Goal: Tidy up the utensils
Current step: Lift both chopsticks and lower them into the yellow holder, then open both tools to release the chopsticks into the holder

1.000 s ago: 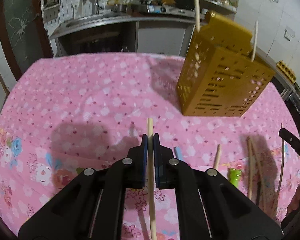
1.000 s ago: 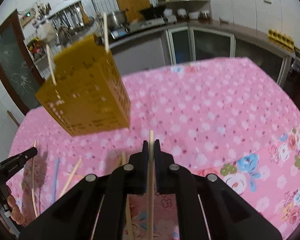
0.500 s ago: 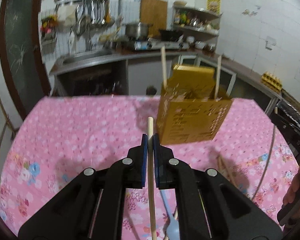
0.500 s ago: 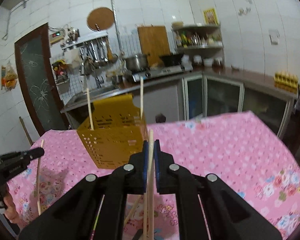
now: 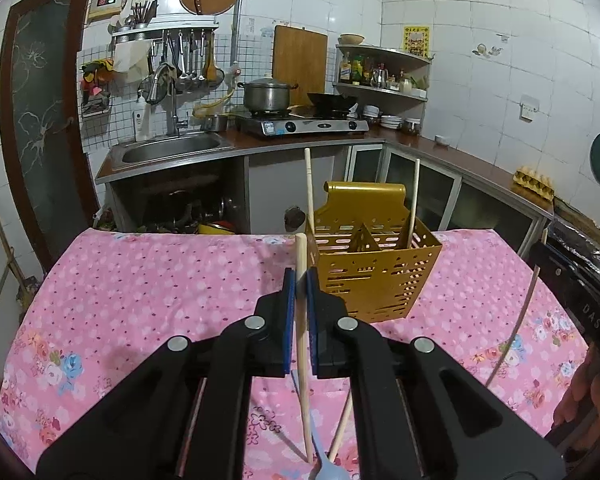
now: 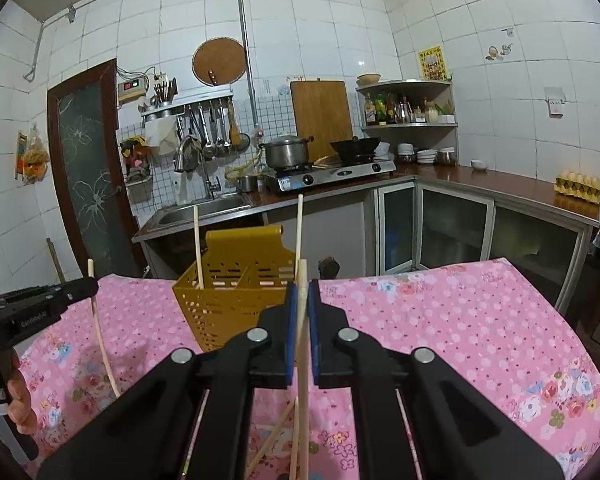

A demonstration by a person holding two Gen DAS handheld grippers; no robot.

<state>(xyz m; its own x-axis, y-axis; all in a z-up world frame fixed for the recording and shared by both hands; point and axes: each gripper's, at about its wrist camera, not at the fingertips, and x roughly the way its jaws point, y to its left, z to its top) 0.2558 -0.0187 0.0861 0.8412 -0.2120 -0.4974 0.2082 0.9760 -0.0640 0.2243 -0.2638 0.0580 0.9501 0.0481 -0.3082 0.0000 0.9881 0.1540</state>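
My left gripper (image 5: 299, 280) and right gripper (image 6: 303, 292) each pinch one chopstick (image 5: 303, 364), two more stand in the holder (image 5: 374, 276), one spoon (image 5: 327, 470) lies on the bench (image 5: 140, 280).

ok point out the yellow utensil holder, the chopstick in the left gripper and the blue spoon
yellow utensil holder (image 5: 374, 280), left wrist view, front slotted wall
chopstick in the left gripper (image 5: 300, 256), left wrist view, shaft above the pads
blue spoon (image 5: 327, 468), left wrist view, bowl on the cloth

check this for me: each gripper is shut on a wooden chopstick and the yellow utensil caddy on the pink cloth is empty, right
Not empty: the left wrist view shows two chopsticks standing in the yellow utensil caddy. The rest holds: left gripper and right gripper are each shut on a wooden chopstick, over the pink cloth.
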